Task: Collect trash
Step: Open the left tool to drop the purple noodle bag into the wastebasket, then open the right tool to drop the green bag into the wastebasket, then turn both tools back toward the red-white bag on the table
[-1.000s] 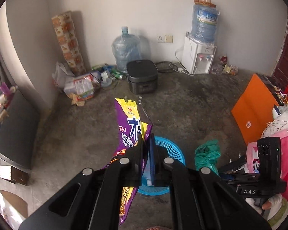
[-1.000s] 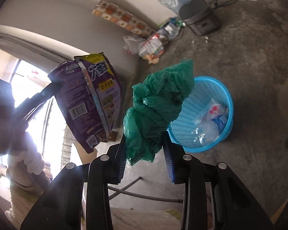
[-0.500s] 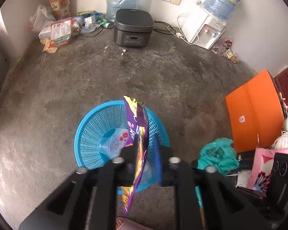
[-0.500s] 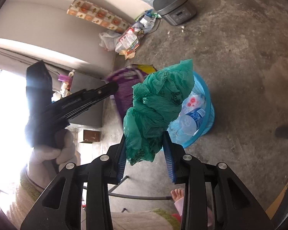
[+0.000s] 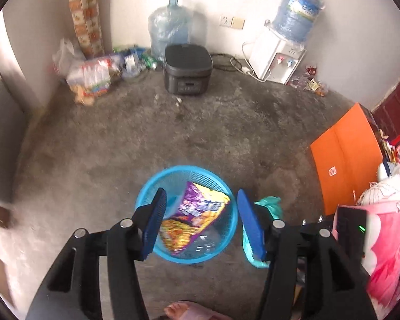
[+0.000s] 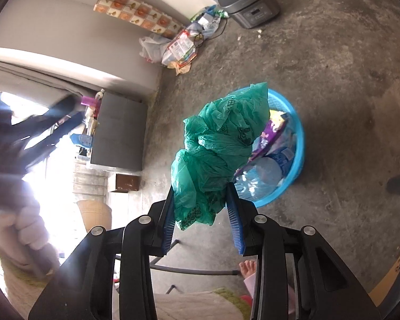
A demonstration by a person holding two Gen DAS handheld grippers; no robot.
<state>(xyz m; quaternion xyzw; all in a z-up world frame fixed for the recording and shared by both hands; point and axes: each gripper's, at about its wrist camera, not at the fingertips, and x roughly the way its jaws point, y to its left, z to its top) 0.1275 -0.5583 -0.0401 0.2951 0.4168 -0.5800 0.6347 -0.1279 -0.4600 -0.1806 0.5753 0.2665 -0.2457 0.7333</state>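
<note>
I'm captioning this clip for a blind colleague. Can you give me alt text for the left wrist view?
The left gripper, whose jaws have just been opening, hangs with nothing between them above a blue basket on a concrete floor, and a purple snack bag lies in the basket. A crumpled green plastic bag shows right of the basket; a black rice cooker stands by the far wall.

Black rice cooker [image 5: 188, 73] by wall, water dispenser [image 5: 278, 61] beside, orange board [image 5: 346, 157] right
</note>
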